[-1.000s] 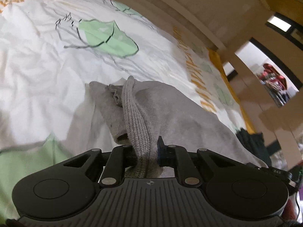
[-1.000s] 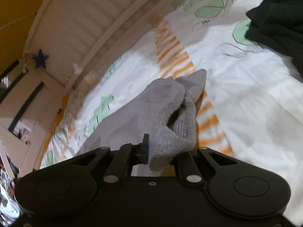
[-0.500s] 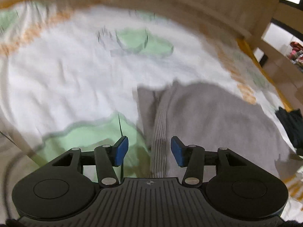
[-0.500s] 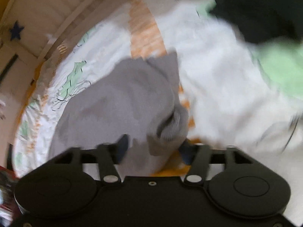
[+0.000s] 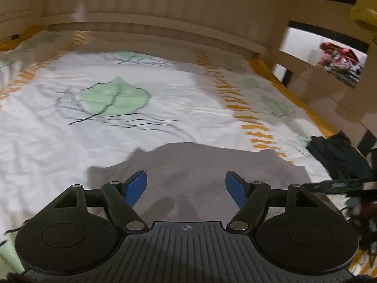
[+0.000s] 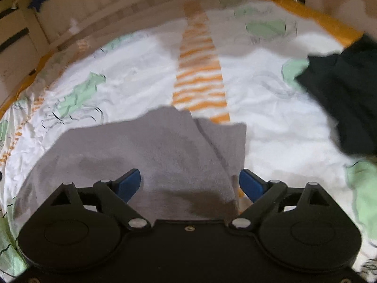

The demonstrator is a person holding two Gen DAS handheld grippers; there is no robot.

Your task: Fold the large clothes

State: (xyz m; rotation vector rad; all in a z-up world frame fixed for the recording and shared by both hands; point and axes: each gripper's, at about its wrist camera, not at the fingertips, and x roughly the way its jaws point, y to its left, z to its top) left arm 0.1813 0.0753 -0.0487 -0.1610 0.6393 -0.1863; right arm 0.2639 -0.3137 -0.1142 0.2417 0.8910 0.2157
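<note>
Both grippers seen opening wide, nothing gripped.
L gripper & R gripper angled down over grey garment; dark clothes at 2 o'clock.

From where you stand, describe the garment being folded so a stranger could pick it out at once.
Start at the bed, spread with a white sheet printed with green leaves and orange stripes. The grey knit garment lies flat on it, at the near end of an orange stripe. The only other clothing is a dark, crumpled garment off to the right; this one is pale grey and smoothed out.
</note>
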